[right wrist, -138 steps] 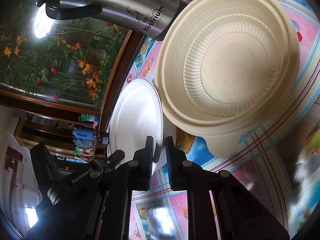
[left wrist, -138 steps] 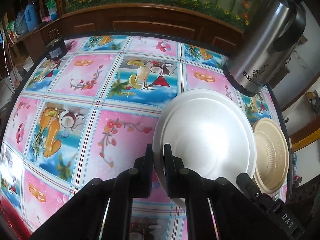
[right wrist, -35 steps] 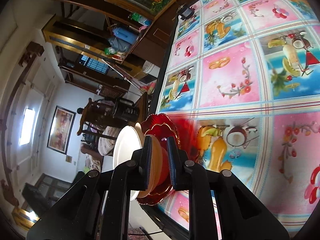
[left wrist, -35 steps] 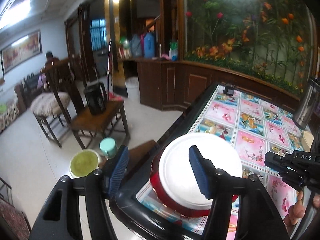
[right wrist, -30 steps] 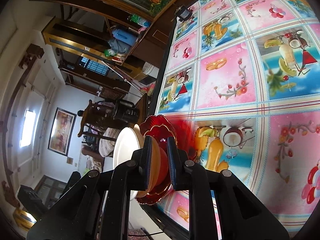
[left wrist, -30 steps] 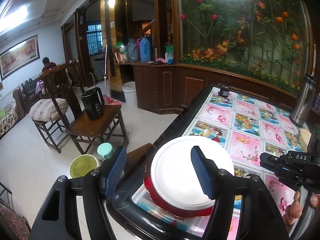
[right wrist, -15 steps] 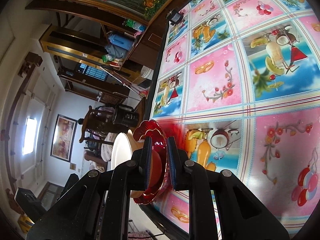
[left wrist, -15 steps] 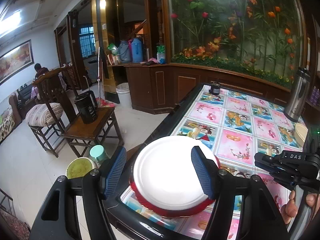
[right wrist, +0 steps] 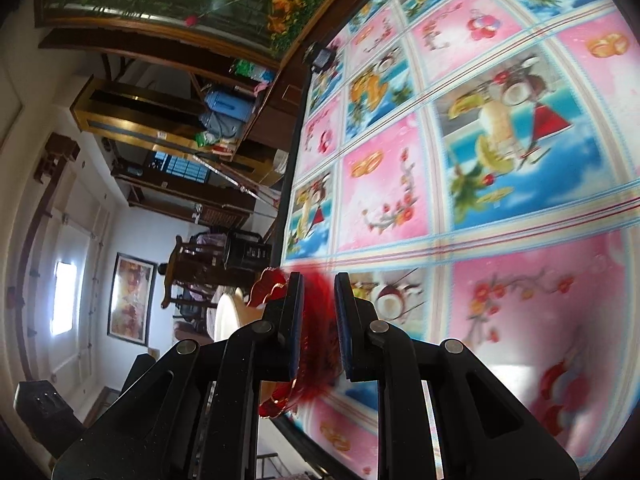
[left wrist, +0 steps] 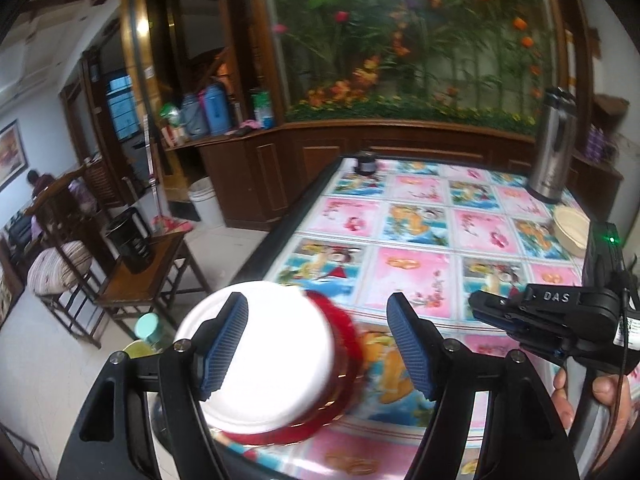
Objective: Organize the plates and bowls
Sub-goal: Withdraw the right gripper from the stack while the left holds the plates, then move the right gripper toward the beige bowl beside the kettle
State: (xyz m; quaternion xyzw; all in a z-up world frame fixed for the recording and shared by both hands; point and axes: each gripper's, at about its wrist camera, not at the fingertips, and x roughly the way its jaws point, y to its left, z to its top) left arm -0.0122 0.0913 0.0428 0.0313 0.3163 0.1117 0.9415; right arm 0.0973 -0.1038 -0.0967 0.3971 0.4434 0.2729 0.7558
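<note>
The left hand-held gripper stands wide open and holds nothing; its blue ribbed pads flank a stack at the near corner of the tabletop. The stack is a white plate resting on a red plate, with part of it overhanging the tabletop edge. The right hand-held gripper has its jaws nearly closed around the scalloped rim of the red plate; motion blur there makes firm contact uncertain, though the rim sits between the pads. A cream bowl rests at the far right of the tabletop, near a steel flask, well apart from the stack.
</note>
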